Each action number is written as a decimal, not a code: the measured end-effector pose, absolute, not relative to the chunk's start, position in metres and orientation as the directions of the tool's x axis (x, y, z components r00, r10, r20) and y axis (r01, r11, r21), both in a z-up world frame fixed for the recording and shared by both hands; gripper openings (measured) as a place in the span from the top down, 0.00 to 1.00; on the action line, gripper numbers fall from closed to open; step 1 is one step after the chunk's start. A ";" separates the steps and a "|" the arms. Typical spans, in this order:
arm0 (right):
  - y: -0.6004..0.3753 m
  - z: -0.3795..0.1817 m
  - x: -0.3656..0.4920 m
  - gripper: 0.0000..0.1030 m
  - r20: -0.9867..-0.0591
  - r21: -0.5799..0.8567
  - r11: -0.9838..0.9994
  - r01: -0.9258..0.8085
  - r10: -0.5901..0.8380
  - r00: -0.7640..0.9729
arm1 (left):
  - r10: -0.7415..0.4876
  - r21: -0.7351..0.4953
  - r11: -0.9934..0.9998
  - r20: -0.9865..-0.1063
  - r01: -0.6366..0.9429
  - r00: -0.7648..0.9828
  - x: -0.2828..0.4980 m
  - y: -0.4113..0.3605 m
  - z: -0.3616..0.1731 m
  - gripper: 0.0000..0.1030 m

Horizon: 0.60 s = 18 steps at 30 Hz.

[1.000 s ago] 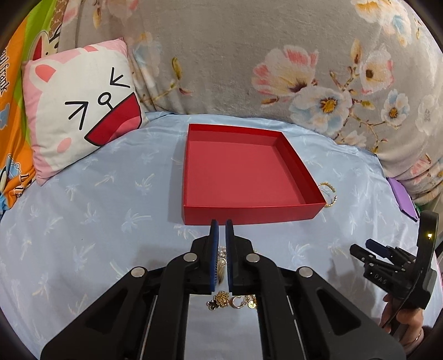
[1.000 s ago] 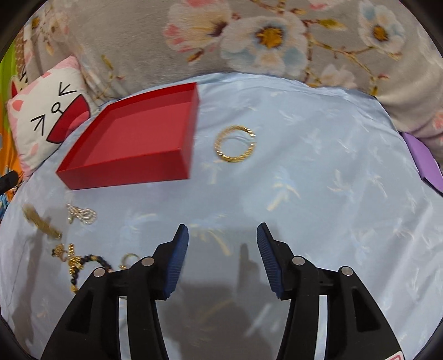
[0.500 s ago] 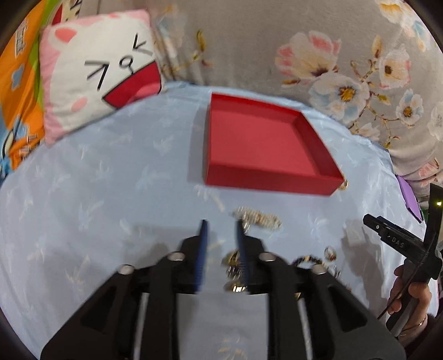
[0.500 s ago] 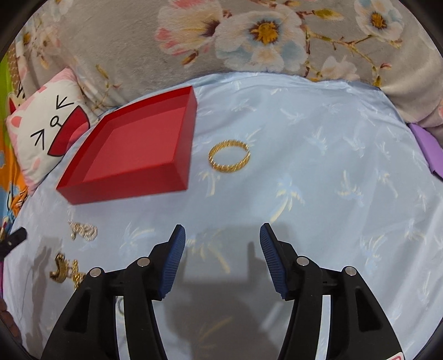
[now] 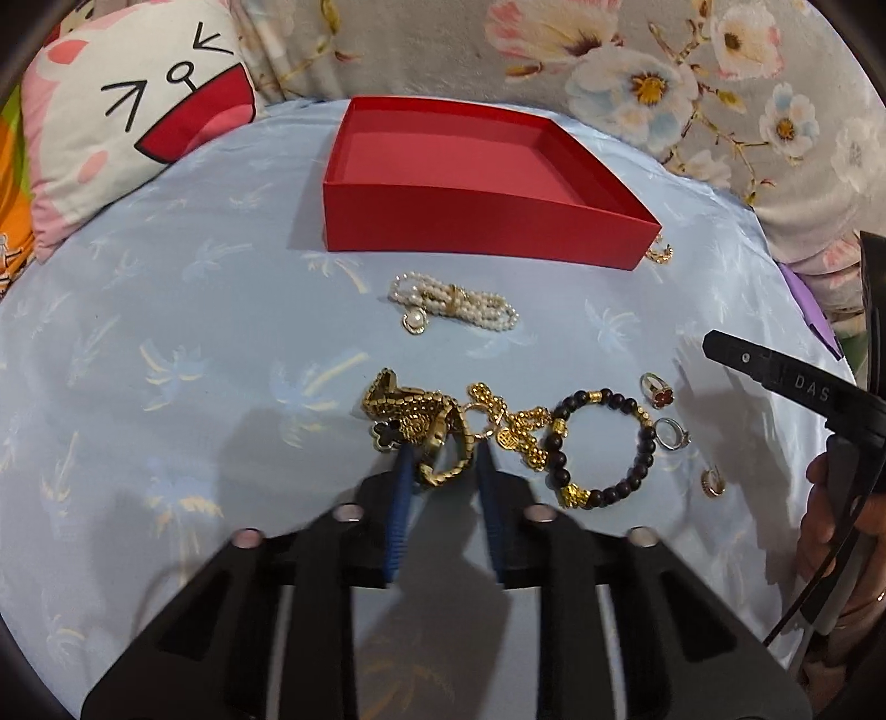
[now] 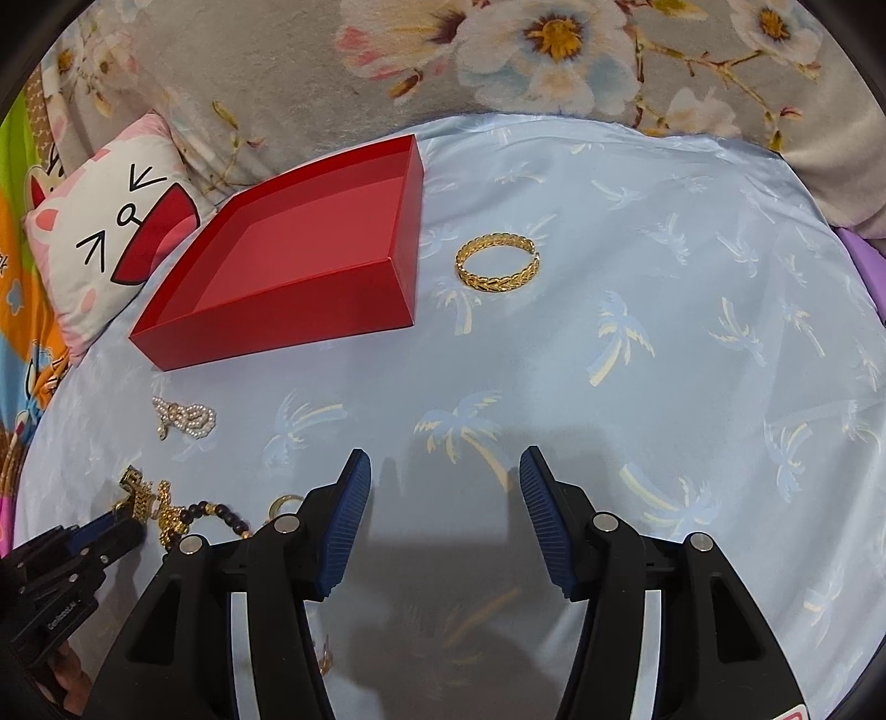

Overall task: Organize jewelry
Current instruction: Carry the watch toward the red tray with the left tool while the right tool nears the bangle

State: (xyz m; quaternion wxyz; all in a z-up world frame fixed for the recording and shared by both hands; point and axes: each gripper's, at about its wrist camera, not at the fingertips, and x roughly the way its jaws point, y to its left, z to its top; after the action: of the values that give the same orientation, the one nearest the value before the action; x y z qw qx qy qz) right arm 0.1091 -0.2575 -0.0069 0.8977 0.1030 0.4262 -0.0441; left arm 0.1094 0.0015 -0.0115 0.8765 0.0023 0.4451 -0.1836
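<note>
Left tool [image 5: 443,454] lower, nearer blue sheet [image 5: 194,343] (floral blanket [image 5: 421,50] behind)

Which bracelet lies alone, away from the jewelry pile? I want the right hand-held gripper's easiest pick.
The gold leaf-pattern bangle, lying by itself on the blue sheet right of the red box. The pearl, gold-link and dark-bead bracelets all lie in front of the box.

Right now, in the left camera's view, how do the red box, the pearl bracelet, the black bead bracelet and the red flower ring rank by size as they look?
1. Red box, by far.
2-3. Black bead bracelet and pearl bracelet: too alike to rank, and the bead one lies nearer.
4. Red flower ring.
</note>
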 end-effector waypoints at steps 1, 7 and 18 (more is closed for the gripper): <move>-0.259 -0.007 0.113 0.46 -0.775 0.149 0.975 0.166 0.011 0.632 | -0.324 -0.163 0.931 -0.781 0.326 0.534 0.111 0.001 -0.012 0.91; -0.266 -0.006 0.141 0.46 -0.772 0.130 0.977 0.166 -0.005 0.635 | -0.341 -0.171 0.926 -0.761 0.337 0.551 0.111 -0.001 -0.003 0.92; -0.302 -0.008 0.217 0.46 -0.780 0.151 0.965 0.216 -0.018 0.625 | -0.415 -0.227 0.903 -0.676 0.364 0.609 0.119 0.004 0.053 0.92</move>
State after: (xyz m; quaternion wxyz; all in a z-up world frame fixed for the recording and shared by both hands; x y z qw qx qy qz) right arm 0.2175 -0.3023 -0.0084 0.8941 0.1156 0.4278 -0.0653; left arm 0.1190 0.0036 0.0533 0.8963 -0.0331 0.3851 -0.2172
